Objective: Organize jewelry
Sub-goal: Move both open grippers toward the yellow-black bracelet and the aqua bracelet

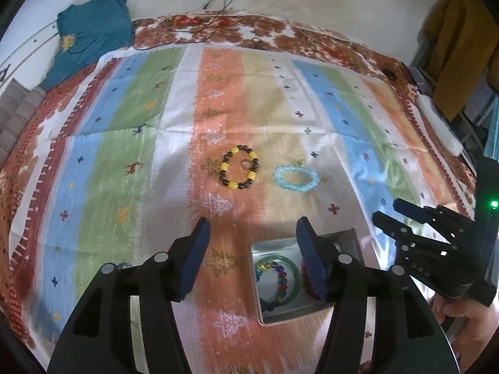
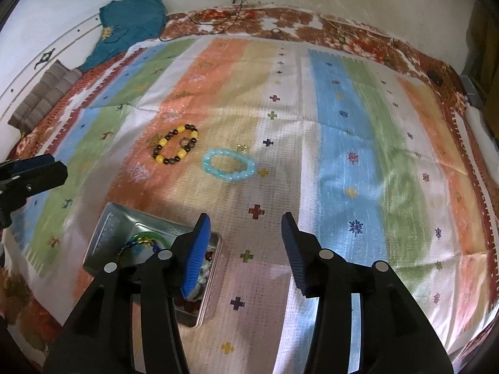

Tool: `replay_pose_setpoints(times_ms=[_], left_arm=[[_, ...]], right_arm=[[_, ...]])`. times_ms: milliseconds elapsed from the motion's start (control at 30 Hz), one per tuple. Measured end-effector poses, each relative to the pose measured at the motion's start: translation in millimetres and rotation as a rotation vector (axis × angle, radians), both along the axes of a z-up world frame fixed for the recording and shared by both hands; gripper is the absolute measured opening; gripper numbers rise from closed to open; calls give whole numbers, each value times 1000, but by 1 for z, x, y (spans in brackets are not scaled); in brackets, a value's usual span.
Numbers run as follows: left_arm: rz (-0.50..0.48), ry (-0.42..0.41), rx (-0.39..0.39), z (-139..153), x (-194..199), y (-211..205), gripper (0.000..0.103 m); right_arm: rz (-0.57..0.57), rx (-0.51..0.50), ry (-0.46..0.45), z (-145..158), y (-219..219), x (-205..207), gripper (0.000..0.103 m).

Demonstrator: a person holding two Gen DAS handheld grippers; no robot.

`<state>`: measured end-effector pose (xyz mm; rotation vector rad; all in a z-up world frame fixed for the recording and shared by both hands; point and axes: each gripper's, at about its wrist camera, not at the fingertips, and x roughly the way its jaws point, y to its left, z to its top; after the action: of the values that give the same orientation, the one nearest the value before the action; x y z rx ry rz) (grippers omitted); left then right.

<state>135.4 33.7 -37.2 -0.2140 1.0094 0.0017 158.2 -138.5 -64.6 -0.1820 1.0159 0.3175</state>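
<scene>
2 bracelets on cloth: yellow-brown (image 1: 240, 167), pale blue (image 1: 297, 178), 1 tin (image 1: 274, 283)

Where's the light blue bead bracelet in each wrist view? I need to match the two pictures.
Left wrist view: light blue bracelet lies right of centre on the cloth, beyond the open left gripper.
Right wrist view: it lies left of centre, beyond the open right gripper.
Shared landmark: the yellow and brown bracelet lies just left of it in both.

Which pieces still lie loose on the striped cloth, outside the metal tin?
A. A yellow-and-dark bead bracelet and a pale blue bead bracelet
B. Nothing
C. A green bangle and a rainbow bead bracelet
A: the yellow-and-dark bead bracelet and the pale blue bead bracelet lie on the striped cloth, beyond the metal tin.
</scene>
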Motion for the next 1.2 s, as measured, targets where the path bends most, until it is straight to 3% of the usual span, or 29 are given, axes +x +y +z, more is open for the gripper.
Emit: replay_pose_setpoints(times_ms=[133,533,700,1200], left_arm=[[15,18,24,-7,11,4,62],[14,47,37,-17,31,9,73],[35,69,29,-28,38,18,75],[17,112,51,-45,62,20,77]], right_arm=[[0,0,0,0,3,7,58],[10,3,-15,1,11,21,72],[20,54,18,1,13,26,72],[12,21,48,-13,19,51,73]])
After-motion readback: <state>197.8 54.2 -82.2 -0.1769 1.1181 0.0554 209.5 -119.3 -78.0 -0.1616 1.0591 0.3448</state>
